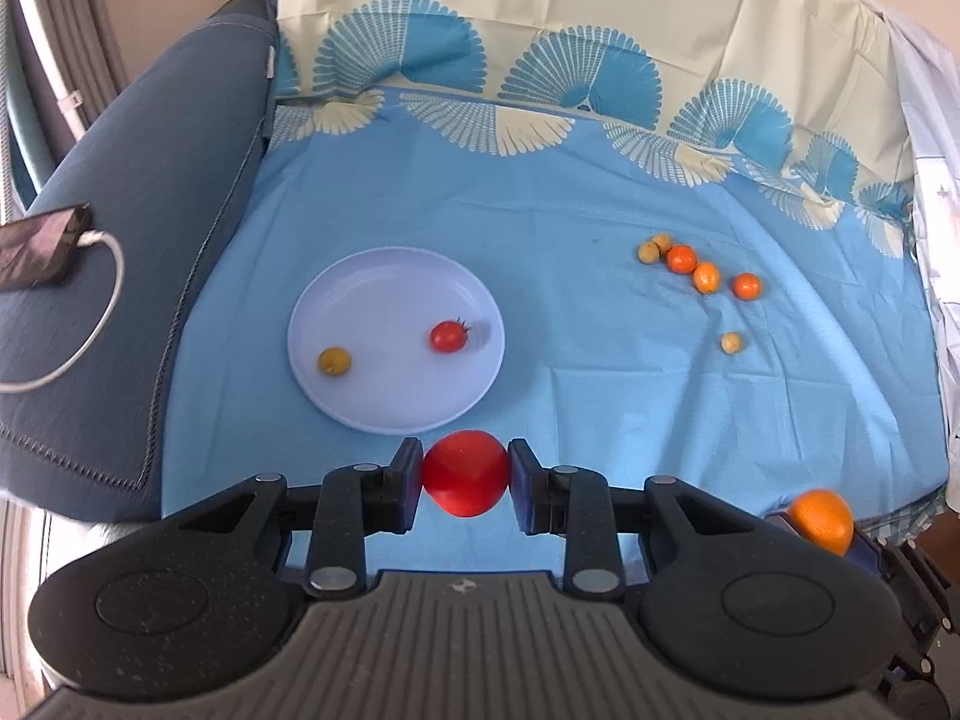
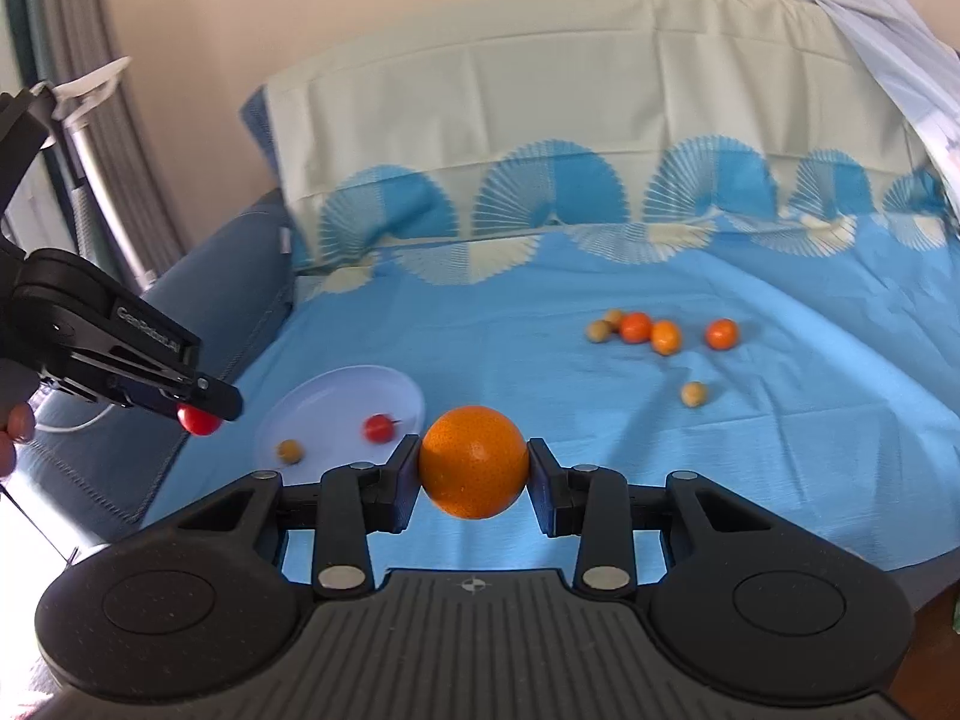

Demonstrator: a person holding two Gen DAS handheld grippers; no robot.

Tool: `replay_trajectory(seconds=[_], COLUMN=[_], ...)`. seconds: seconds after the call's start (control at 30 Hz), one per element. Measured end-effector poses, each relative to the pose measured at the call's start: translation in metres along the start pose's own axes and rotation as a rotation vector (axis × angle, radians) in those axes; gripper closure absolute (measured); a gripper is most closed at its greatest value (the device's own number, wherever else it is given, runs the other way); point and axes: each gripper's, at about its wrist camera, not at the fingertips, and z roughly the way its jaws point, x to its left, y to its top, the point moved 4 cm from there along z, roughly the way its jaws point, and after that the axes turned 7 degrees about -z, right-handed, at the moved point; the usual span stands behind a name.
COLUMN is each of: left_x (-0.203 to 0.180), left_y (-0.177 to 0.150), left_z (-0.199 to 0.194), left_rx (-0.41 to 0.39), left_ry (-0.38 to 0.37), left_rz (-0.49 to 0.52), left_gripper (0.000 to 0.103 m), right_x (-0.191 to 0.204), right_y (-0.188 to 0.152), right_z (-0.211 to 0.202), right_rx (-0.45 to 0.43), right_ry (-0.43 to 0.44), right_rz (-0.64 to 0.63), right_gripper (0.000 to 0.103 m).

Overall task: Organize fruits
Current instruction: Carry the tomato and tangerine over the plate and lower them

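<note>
**Both tongs loaded above the blue sheet**

The left gripper (image 1: pixel 465 474) clamps a red tomato (image 1: pixel 465 473) near the plate's (image 1: pixel 360 408) edge. The right gripper (image 2: pixel 474 463) clamps an orange (image 2: pixel 474 462); the loose fruits (image 2: pixel 663 336) look blurred there.

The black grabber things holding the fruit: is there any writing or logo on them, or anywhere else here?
"GenRobot.AI", roughly; white letters, slightly blurred, on the side of the left gripper, seen from the right wrist view.
A small round crosshair sign, no letters, on the ribbed grey body behind the right gripper.
Phone screen: unreadable.
</note>
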Motion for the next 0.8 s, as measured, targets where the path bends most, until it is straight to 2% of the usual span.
replay_trajectory(seconds=[0.37, 0.8], left_x=[0.032, 0.054], left_y=[-0.03, -0.03], left_z=[-0.03, -0.036], left_rx=[-0.037, -0.054], left_ry=[-0.024, -0.024], left_rz=[-0.041, -0.086], left_gripper=[0.069, 0.069], right_x=[0.046, 0.06], right_y=[-0.001, -0.003], right_z=[-0.026, -0.011], right_rx=[-0.04, -0.007], right_ry=[0.039, 0.082], right_rz=[-0.097, -0.12], right_gripper=[0.064, 0.064])
